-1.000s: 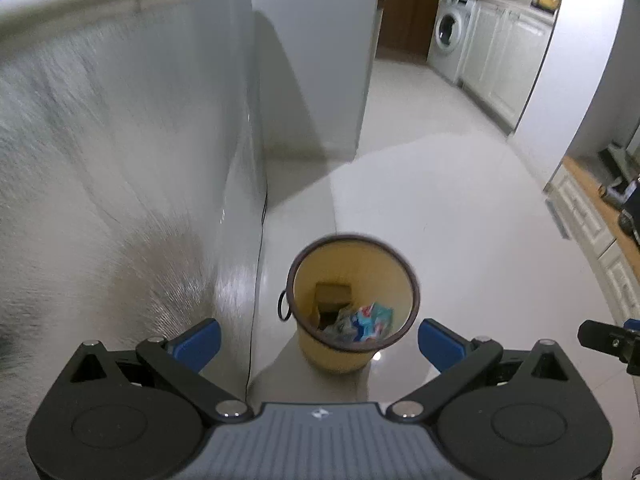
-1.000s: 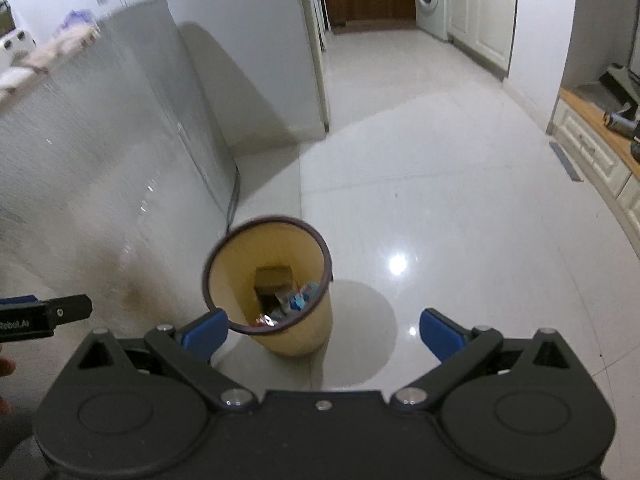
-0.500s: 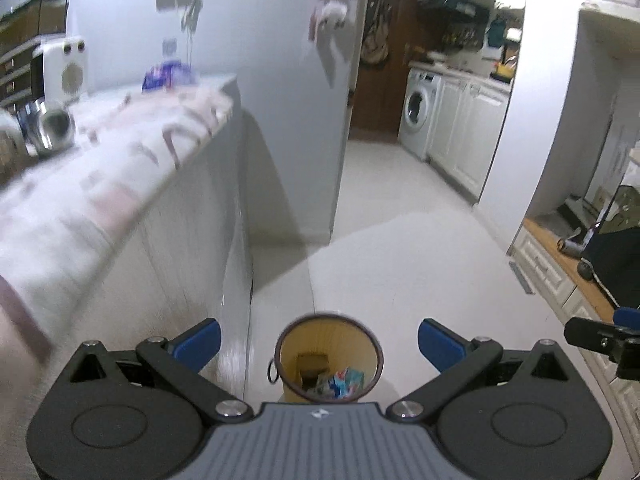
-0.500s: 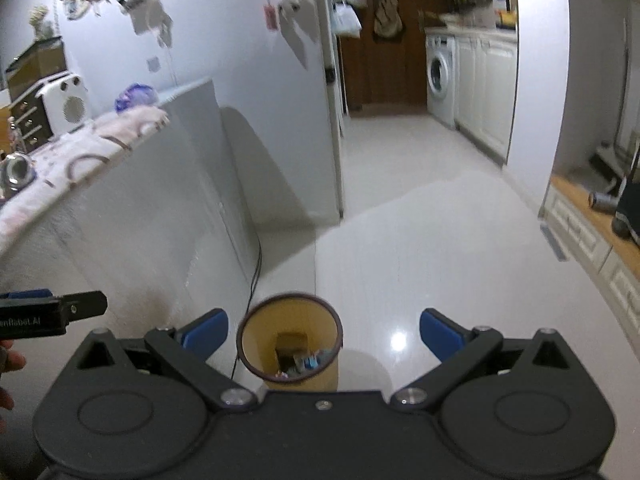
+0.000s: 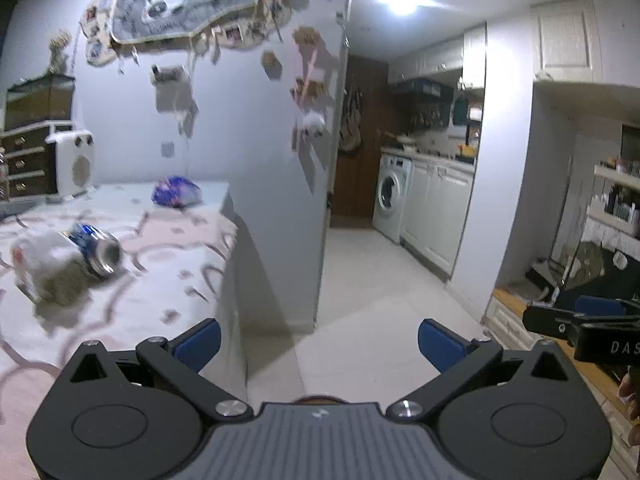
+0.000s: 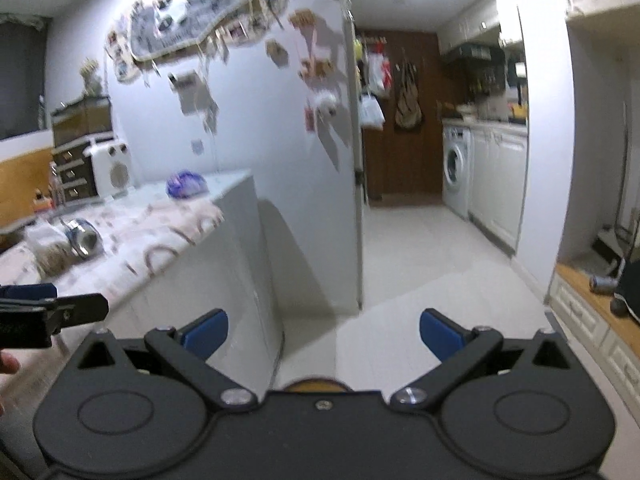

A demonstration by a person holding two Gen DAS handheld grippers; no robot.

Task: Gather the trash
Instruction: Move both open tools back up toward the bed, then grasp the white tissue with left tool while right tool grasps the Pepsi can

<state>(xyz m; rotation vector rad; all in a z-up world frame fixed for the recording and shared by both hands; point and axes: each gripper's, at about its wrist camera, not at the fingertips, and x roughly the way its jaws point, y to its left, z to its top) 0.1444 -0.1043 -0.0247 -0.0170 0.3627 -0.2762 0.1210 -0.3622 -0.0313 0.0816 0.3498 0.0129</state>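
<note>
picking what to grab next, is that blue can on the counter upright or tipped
Tipped: the can lies on its side on the patterned cloth, its round metal end facing the camera.

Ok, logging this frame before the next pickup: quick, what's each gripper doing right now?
Left gripper: open, holding nothing.
Right gripper: open, holding nothing.

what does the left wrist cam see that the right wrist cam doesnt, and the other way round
Only the left wrist view shows the right gripper at its right edge, and shelves on the far right.

Only the right wrist view shows the left gripper at its left edge, white bags hanging by the wooden door, and a can on the low wooden ledge.

Both show the patterned counter, a tipped can, a purple bag and the washing machine. Both grippers are open.
</note>
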